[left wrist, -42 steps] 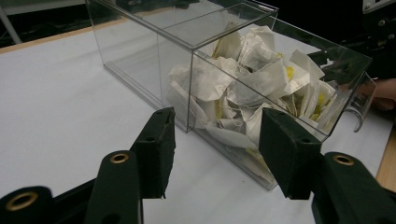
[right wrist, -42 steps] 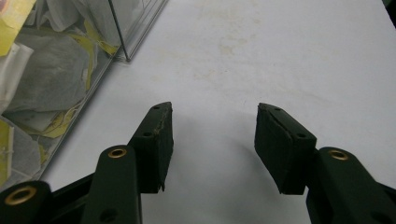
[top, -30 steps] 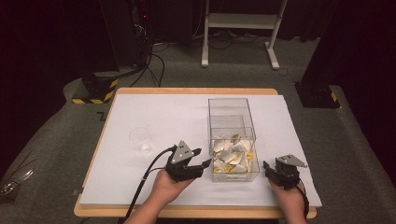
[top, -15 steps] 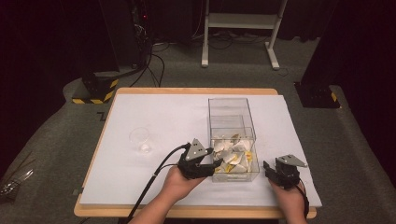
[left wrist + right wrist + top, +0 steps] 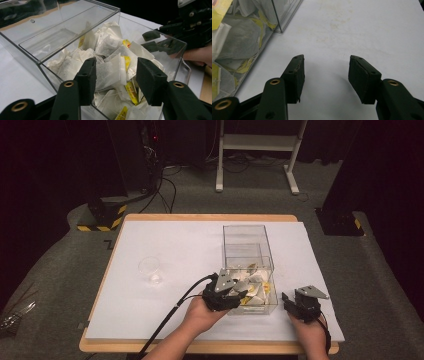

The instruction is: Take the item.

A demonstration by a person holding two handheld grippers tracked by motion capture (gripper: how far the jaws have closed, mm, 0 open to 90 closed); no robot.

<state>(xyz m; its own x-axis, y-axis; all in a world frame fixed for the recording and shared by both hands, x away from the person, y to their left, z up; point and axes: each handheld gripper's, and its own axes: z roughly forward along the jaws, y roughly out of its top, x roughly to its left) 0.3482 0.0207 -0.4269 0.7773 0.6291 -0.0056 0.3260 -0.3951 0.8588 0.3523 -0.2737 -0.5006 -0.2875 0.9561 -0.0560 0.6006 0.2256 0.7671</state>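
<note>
My left gripper (image 5: 239, 296) reaches into the one clear, two-compartment plastic box (image 5: 248, 237), over the near compartment's heap of white paper tea bags (image 5: 110, 50) with yellow tags, too many and too tangled to count. Its jaws have just been closing and stand partly open, one white tea bag (image 5: 108, 72) between the pads (image 5: 87, 75); whether they press it I cannot tell. My right gripper (image 5: 295, 306) rests beside the box, jaws half open over bare white table cover (image 5: 362, 30), holding nothing. One small clear plastic cup (image 5: 150, 269) stands well left.
</note>
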